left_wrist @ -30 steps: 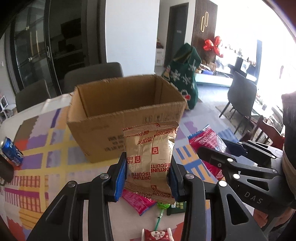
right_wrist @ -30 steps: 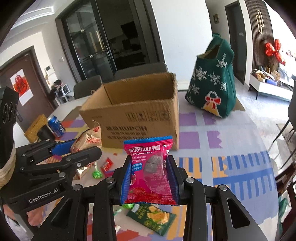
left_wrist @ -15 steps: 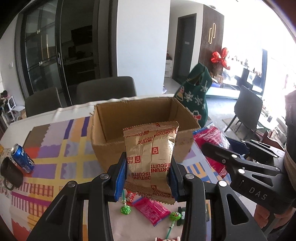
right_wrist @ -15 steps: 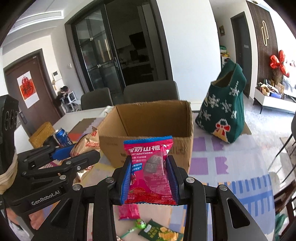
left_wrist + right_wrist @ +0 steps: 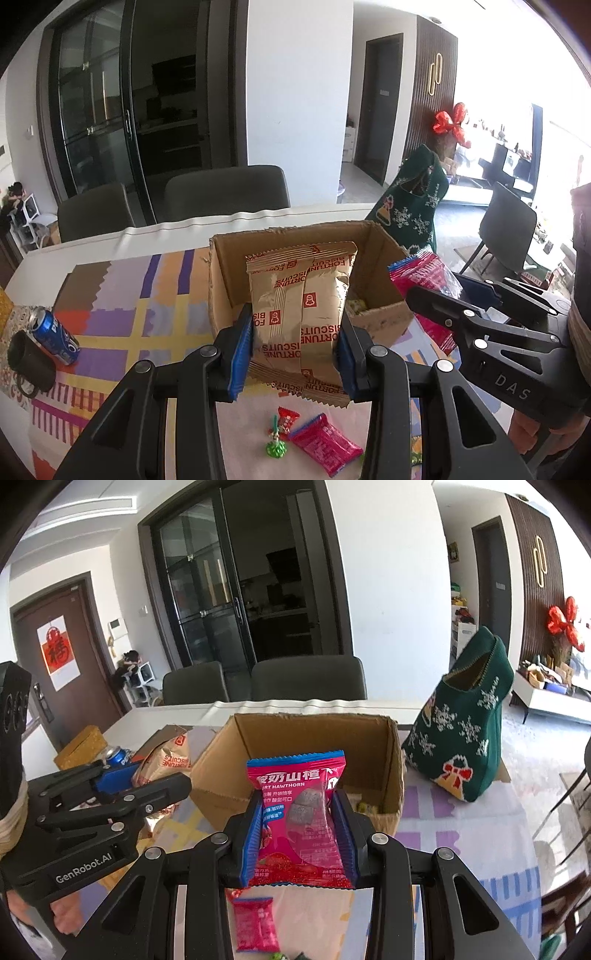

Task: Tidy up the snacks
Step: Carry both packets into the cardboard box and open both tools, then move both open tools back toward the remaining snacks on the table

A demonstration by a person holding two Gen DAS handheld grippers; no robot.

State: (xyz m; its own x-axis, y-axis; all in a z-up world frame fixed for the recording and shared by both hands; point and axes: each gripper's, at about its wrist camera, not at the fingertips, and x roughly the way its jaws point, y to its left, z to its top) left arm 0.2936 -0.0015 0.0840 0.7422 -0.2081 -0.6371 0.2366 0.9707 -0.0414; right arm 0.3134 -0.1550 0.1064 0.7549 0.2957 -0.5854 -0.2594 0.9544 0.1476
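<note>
Both claws hold a snack packet up in front of the open cardboard box.

The left claw pinches a gold Fortune Biscuits packet between its blue pads, upright, in front of the cardboard box on the counter. The right claw grips a pink hawthorn snack packet the same way, just beside the other. Something small and greenish lies on the box floor. On the patterned cloth below lie a pink packet, a red sweet and a green-wrapped lolly. A blue Pepsi can lies off to the left beside a black mug; a green Christmas bag stands right of the box.
</note>
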